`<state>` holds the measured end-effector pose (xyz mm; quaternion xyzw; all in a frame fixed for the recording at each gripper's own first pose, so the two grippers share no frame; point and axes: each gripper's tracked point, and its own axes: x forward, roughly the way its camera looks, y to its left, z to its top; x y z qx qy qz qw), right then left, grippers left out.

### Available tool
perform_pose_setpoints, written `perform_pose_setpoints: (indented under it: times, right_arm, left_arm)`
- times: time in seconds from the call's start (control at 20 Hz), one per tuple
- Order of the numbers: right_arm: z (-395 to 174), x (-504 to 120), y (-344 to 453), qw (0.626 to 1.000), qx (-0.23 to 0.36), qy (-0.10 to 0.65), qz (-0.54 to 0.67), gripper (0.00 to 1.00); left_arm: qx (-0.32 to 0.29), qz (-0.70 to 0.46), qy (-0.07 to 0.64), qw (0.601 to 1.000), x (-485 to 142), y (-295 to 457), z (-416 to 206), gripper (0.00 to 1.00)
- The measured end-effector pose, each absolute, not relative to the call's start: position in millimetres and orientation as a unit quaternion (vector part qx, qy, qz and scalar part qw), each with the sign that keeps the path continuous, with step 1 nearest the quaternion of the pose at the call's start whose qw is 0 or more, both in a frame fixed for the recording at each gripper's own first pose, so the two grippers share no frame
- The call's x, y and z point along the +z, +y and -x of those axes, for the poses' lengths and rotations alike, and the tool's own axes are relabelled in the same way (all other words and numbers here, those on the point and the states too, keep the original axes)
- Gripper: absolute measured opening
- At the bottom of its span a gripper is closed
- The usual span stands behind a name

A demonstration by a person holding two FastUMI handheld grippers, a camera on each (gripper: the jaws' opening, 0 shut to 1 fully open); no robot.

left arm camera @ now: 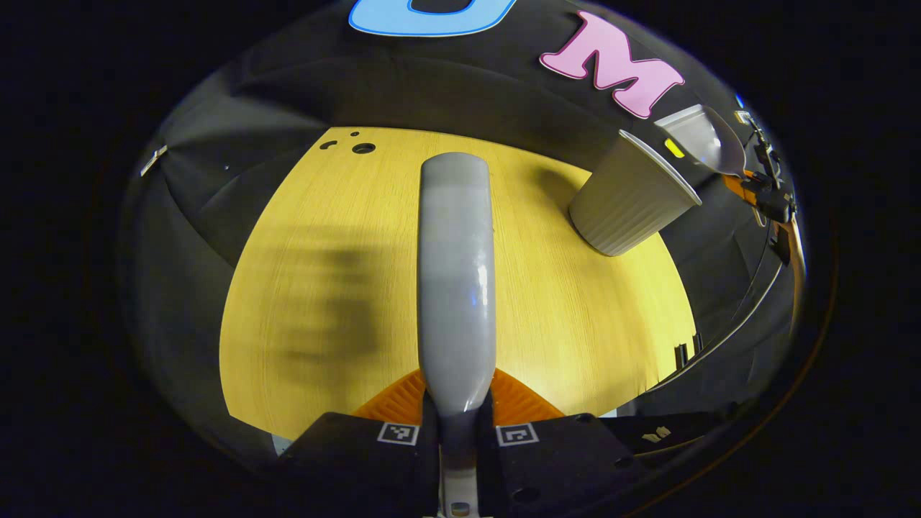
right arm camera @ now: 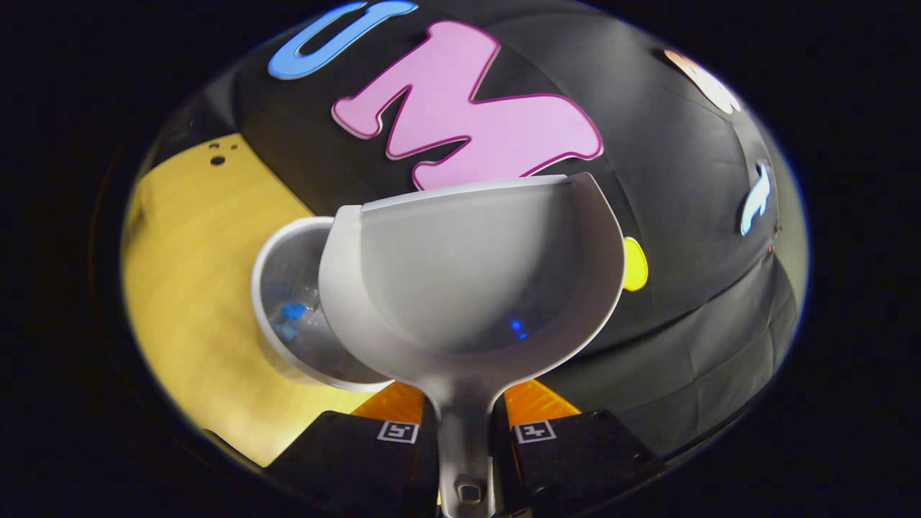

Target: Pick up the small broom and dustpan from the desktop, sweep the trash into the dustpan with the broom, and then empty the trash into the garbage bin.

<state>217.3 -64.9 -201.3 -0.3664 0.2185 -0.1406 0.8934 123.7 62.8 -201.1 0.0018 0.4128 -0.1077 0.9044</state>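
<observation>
right gripper (right arm camera: 460, 424) is clamped on the dustpan (right arm camera: 468, 280) handle, the pan held up near the garbage bin (right arm camera: 288, 309), whose rim it overlaps; small blue bits show in the bin and 1 blue speck sits near the pan's neck. left gripper (left arm camera: 457, 424) is clamped on the broom (left arm camera: 456, 273), which juts forward above the desktop (left arm camera: 575, 324). risk: a shallow tilt could leave that speck behind, and a pan edge outside the rim would spill it onto the desktop; the bin looks light and a knock could tip it.

The bench (left arm camera: 309, 288) lies bare on its left and middle; the bin (left arm camera: 629, 205) stands at its far right edge, dustpan (right arm camera: 468, 280) above it.
</observation>
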Motion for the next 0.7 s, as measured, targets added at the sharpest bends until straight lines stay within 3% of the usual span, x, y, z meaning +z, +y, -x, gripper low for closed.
perform_pose_setpoints:
  times: [0.15, 0.4, 0.45, 0.6, 0.7]
  right_arm:
    - [-218.6, -195.1, -51.9, 0.933, -0.111, 0.194, 0.283, 0.34]
    - [-225.3, -201.6, -42.2, 0.964, -0.057, 0.172, 0.194, 0.33]
    - [-226.9, -207.7, -40.9, 0.968, -0.041, 0.177, 0.171, 0.34]
    - [-229.3, -225.0, -36.8, 0.970, 0.013, 0.201, 0.139, 0.34]
    - [-233.5, -236.1, -34.9, 0.965, 0.048, 0.221, 0.130, 0.34]
  left_arm:
    - [-0.085, 0.017, 0.396, 0.914, -200.2, 69.9, -122.6, 0.25]
    - [-0.045, 0.022, 0.373, 0.926, -208.7, 85.1, -114.8, 0.25]
    - [-0.039, 0.018, 0.373, 0.927, -213.3, 88.0, -114.2, 0.21]
    - [-0.021, 0.019, 0.379, 0.925, -226.8, 94.7, -111.2, 0.28]
    - [-0.012, 0.025, 0.382, 0.924, -234.7, 96.1, -106.6, 0.24]
